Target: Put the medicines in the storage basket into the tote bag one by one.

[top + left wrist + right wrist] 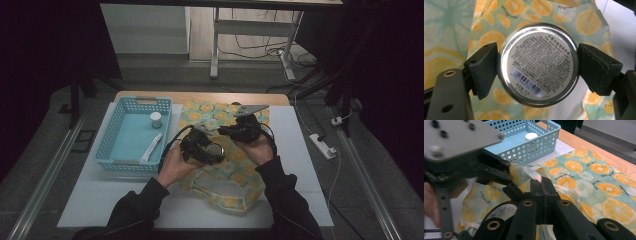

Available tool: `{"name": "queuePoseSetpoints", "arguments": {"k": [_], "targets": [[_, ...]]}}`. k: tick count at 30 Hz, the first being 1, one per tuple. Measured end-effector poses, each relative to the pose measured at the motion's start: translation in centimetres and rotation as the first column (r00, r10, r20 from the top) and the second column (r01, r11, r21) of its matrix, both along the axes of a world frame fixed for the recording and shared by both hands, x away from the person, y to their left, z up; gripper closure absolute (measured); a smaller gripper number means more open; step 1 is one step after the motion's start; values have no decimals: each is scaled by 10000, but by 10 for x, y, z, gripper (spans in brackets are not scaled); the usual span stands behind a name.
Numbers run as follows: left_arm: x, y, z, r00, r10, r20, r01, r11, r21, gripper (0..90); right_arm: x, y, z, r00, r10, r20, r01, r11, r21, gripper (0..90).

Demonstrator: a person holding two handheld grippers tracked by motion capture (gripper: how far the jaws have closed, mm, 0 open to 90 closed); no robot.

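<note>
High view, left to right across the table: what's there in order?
Blue basket → white tube inside it → small jar inside it → left gripper holding a round tin → right gripper pinching the citrus-print bag → power strip on the floor.

Silver tin (537, 65), orange-slice-patterned teal bag (225, 165), light-blue basket (125, 162).

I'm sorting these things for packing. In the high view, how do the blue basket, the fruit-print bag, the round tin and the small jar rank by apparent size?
1. fruit-print bag, though partly covered by the hands
2. blue basket, not far behind
3. round tin
4. small jar; similar to the tin, so that order is unsure
</note>
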State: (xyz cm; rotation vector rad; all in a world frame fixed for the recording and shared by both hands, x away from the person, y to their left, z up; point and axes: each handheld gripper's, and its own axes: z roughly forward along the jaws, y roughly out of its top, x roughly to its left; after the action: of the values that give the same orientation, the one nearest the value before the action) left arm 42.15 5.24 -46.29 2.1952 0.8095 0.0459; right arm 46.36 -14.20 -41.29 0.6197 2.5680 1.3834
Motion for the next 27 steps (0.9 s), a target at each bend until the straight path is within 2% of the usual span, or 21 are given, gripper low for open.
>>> {"name": "queuePoseSetpoints", "arguments": {"k": [11, 16, 27], "targets": [[24, -6, -22, 9992, 404, 6, -404, 9985, 369, 201, 1, 3, -4, 10000, 30, -78, -31, 9999, -112, 900], [32, -6, -32, 9986, 527, -73, -524, 9981, 320, 201, 3, 2, -7, 9999, -22, -142, 19, 9998, -183, 900], [45, -9, -50, 9975, 646, 297, -665, 9954, 683, 201, 6, 2, -11, 9997, -120, -208, 115, 9996, -257, 900]]}}
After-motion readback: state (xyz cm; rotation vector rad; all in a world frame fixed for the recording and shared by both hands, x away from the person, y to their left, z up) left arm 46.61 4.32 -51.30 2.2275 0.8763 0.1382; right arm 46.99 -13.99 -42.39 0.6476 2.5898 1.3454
